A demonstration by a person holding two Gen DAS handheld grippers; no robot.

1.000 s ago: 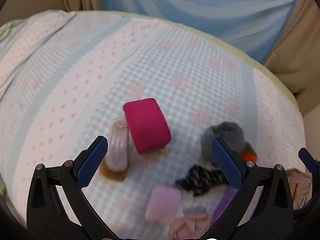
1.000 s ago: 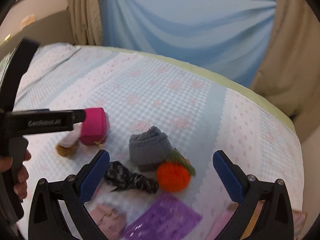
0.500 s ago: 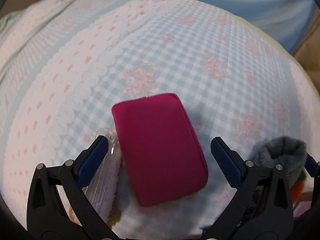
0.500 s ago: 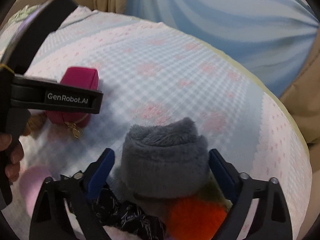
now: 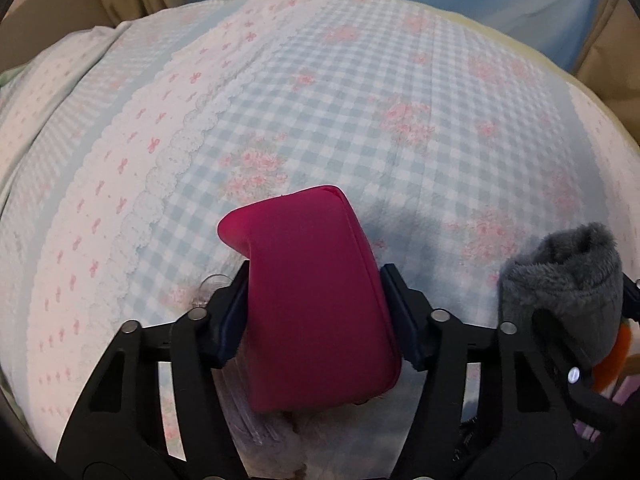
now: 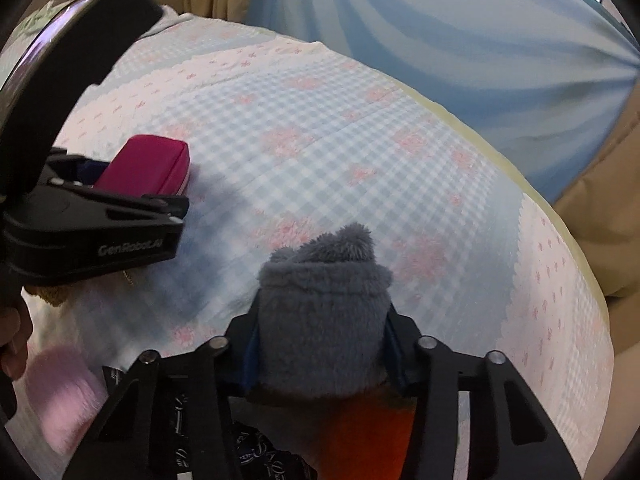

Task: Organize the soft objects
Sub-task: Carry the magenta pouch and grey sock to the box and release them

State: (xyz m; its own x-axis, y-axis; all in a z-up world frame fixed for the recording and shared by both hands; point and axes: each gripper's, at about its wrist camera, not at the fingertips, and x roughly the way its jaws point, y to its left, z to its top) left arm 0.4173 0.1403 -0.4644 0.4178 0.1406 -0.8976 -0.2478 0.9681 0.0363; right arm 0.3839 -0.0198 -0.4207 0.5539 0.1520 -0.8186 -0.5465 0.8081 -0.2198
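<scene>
My left gripper (image 5: 312, 316) is shut on a magenta zip pouch (image 5: 308, 300), pressing both of its sides; the pouch also shows in the right wrist view (image 6: 148, 168) with the left gripper's body in front of it. My right gripper (image 6: 320, 344) is shut on a grey fluffy rolled cloth (image 6: 324, 320), which also shows at the right in the left wrist view (image 5: 568, 292). Both rest on or just above the checked bedspread (image 5: 360, 120).
An orange plush (image 6: 360, 436) lies under the grey cloth. A black patterned fabric (image 6: 264, 456) and a pink fluffy item (image 6: 64, 396) lie in front. A clear-wrapped item (image 5: 248, 412) sits beneath the pouch. Blue curtain (image 6: 440, 32) behind the bed.
Both grippers have closed: the left onto the magenta pouch, the right onto the grey cloth. Both had moved in towards their objects over the last second.
</scene>
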